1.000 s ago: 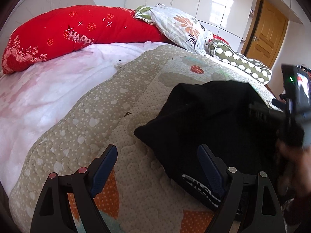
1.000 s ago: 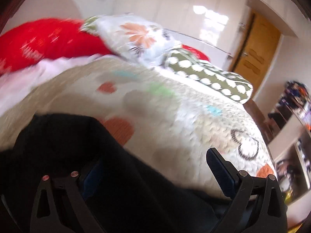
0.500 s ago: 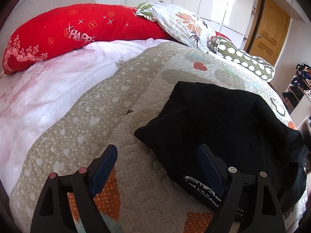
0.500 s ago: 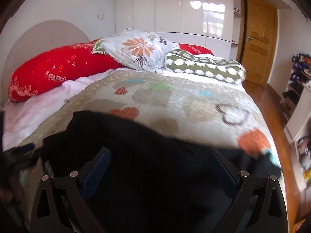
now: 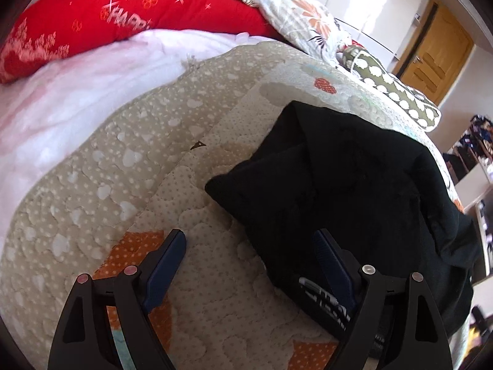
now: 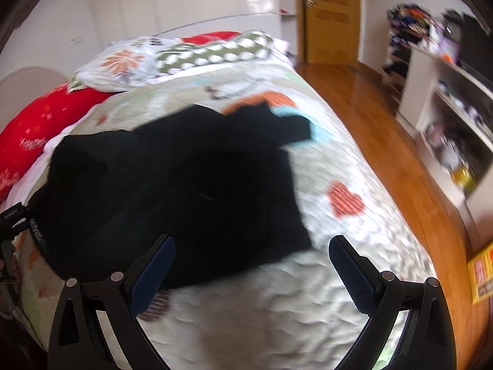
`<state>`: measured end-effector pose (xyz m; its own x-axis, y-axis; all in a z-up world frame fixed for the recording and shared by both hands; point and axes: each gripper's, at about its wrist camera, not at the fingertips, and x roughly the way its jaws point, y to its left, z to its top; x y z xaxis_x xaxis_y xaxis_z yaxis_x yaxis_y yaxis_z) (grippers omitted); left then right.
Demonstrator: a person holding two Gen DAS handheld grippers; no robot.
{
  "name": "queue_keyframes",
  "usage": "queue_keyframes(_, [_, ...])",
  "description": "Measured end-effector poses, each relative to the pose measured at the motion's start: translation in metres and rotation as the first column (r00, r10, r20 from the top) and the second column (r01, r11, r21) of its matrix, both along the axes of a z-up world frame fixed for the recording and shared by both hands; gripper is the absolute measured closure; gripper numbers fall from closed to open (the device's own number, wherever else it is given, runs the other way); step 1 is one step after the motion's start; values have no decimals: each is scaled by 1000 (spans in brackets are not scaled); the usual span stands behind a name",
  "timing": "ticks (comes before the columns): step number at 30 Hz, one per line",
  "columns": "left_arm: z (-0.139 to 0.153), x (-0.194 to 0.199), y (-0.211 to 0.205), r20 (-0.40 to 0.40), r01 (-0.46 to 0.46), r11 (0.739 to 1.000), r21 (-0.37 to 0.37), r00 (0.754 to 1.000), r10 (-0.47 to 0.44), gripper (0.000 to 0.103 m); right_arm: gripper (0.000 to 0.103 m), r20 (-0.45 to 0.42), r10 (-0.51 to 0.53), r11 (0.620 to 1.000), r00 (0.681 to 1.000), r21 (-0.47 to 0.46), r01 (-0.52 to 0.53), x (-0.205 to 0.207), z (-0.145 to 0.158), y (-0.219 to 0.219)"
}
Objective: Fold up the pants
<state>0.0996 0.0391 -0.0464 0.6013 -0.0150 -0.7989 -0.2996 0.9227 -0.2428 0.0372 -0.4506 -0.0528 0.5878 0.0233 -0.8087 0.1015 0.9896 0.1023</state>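
Observation:
Black pants (image 5: 348, 185) lie bunched and partly folded on the patterned quilt (image 5: 129, 160); a waistband with white lettering (image 5: 326, 302) faces me. My left gripper (image 5: 249, 252) is open and empty, low over the quilt at the pants' near left corner, its right finger over the waistband. In the right wrist view the pants (image 6: 172, 178) spread across the bed, blurred by motion. My right gripper (image 6: 251, 265) is open and empty above the pants' near right edge.
A red bolster (image 5: 107, 15), a floral pillow (image 5: 302, 21) and a green dotted pillow (image 5: 397, 92) lie at the bed's head. A wooden floor (image 6: 385, 141), a door (image 6: 332, 15) and cluttered shelves (image 6: 453, 101) are to the bed's right.
My right gripper pulled back off the pants and swung right, now seeing the bed's right side and the floor. My left gripper tilted slightly and stayed at the waistband corner.

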Motion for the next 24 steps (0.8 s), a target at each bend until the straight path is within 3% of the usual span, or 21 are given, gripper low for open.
queue_keyframes(5, [-1, 17, -1, -1, 22, 998, -62, 1000, -22, 13, 4, 9, -14, 993, 1000, 121, 13, 3, -14, -21])
queue_keyframes(8, [-3, 25, -5, 13, 76, 992, -97, 997, -75, 16, 24, 1, -4, 989, 1000, 148, 4, 14, -26, -17])
queue_keyframes(10, [-4, 28, -5, 36, 84, 992, -94, 996, -80, 69, 41, 17, -15, 992, 1000, 122, 13, 19, -27, -12])
queue_keyframes(11, [-6, 30, -3, 16, 75, 993, -94, 997, -74, 93, 67, 26, -10, 991, 1000, 135, 7, 21, -25, -14])
queue_keyframes(12, [-8, 31, 1, 16, 65, 991, -116, 998, -64, 94, 88, 34, -7, 988, 999, 156, 1, 21, -23, -16])
queue_keyframes(13, [-9, 28, 7, 29, 49, 986, -159, 999, -45, 94, 89, 44, 0, 983, 999, 184, -8, 20, -20, -17])
queue_keyframes(16, [1, 13, 16, 68, 30, 983, -183, 998, -18, 98, 89, 89, 9, 984, 996, 176, -25, 9, -2, -13])
queue_keyframes(24, [39, -60, 13, 147, 56, 989, -136, 989, -35, 98, 89, 179, 34, 971, 983, 227, -75, -36, 58, -25])
